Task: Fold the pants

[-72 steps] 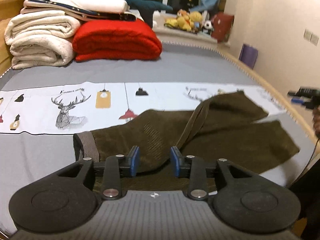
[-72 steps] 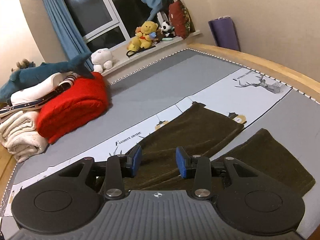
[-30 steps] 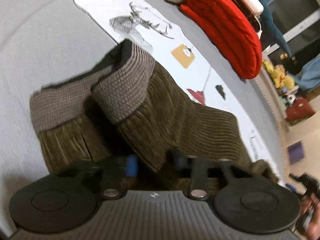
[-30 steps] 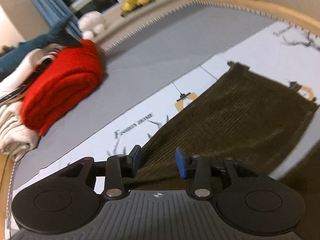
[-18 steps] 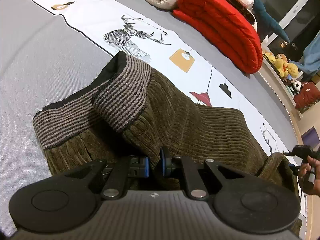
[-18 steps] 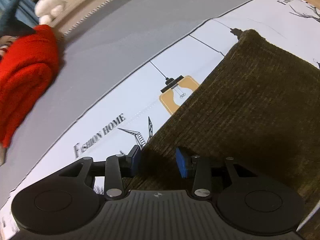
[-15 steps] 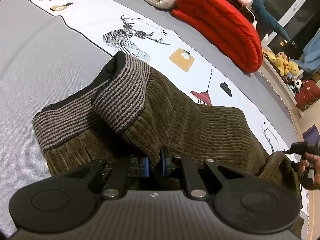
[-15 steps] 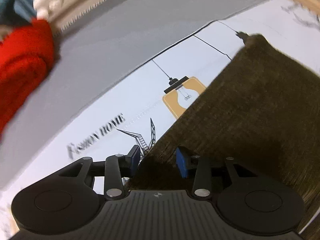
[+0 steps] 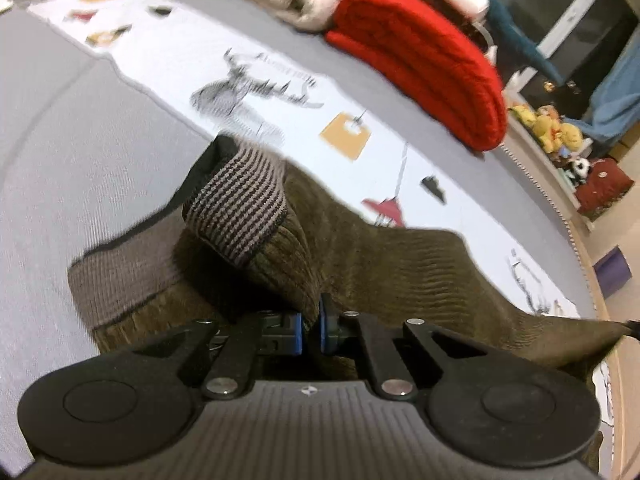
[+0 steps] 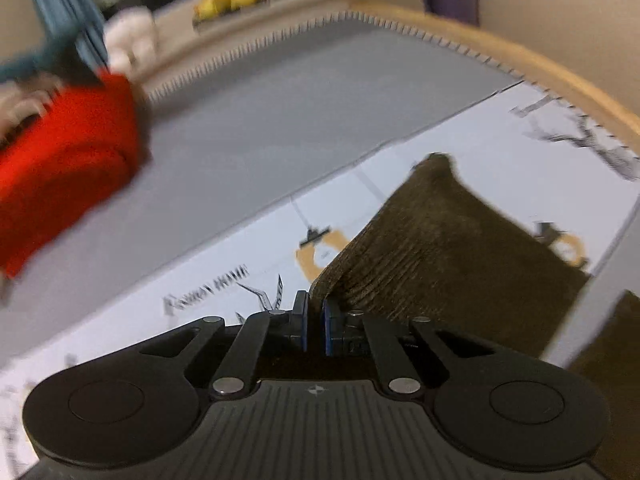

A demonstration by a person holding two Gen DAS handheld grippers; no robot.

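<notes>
Olive corduroy pants [image 9: 384, 264] are lying across the grey bed [image 9: 80, 128], ribbed striped waistband [image 9: 240, 208] bunching at 11 o'clock. Left gripper [image 9: 310, 328] is pinching a corduroy fold. Right gripper [image 10: 316, 320] is clamping a leg edge [image 10: 440, 248]. Red knit blanket [image 9: 420, 60] is sitting at 1 o'clock.

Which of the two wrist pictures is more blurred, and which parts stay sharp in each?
Right wrist view: more blurred; the folded red blanket and printed white sheet smear, while the right gripper stays sharp. Left wrist view: milder blur on the deer print; the left gripper and the striped waistband of the olive corduroy pants are fairly clear. Both bend straight edges.
</notes>
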